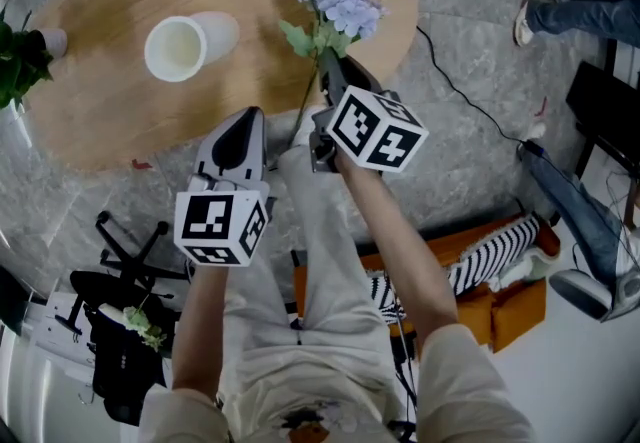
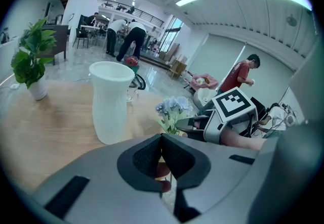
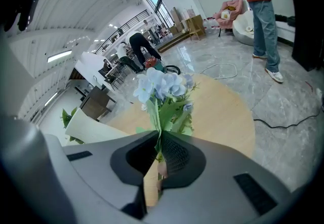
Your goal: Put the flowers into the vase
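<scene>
Blue flowers [image 1: 340, 3] in down-tilted right gripper [image 1: 329, 71].

Bare wood of the table [image 1: 120, 111] is lying open between the white vase [image 1: 180, 47] and the flowers [image 1: 338, 6], and the vase's mouth is standing open to the air above. A potted plant [image 1: 15, 61] is crowding the table's left edge, well apart from the vase. The left gripper [image 1: 248, 119] is hanging near the flowers' stem at the near edge.

No words, numbers or brand names for us to read anywhere. All we get in print are black-and-white square markers on the cube [image 1: 220, 224] of the left gripper [image 1: 243, 121] and the cube [image 1: 377, 131] of the right gripper [image 1: 328, 71], and there are no letters in them.
</scene>
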Demonstrator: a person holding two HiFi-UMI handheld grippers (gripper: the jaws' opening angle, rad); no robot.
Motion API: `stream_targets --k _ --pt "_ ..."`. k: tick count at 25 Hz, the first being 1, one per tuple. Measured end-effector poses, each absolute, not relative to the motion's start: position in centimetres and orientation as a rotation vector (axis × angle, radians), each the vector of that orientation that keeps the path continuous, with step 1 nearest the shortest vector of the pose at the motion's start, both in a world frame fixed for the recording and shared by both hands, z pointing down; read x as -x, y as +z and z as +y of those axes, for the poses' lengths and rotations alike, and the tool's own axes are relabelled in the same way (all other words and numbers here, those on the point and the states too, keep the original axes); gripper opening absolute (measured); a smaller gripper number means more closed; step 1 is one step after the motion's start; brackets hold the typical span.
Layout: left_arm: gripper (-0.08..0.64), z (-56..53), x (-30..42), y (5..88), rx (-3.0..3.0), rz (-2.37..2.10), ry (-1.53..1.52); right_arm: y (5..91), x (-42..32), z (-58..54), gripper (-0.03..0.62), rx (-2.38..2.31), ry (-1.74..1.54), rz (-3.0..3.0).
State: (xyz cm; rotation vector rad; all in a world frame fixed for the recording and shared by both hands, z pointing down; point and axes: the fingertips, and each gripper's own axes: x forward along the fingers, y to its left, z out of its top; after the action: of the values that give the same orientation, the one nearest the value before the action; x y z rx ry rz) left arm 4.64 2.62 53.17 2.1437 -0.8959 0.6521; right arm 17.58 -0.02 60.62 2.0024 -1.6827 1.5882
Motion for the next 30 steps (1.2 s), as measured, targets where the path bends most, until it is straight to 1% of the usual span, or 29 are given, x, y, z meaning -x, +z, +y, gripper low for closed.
stream_targets --k 4,14,24,30 --pt "0.006 2.6 -4.5 52.0 -2.159 -0.889 0.648 58.6 -17.6 0.0 0.021 -2.028 1.532 -1.726" --pt "0.006 1.7 -4.1 49.3 -2.166 -0.904 0.608 51.9 -16.7 -0.6 0.021 -1.982 1.194 -1.964" --pt "0.006 1.0 -3.2 47.0 -2.179 -0.938 0.575 47.5 -15.5 -1.9 0.021 -1.918 1.011 -2.106" --pt "0.006 -0.1 -1.5 46.6 -2.167 -0.963 0.547 46.3 -13.4 -4.0 0.021 -1.869 0.916 -2.18"
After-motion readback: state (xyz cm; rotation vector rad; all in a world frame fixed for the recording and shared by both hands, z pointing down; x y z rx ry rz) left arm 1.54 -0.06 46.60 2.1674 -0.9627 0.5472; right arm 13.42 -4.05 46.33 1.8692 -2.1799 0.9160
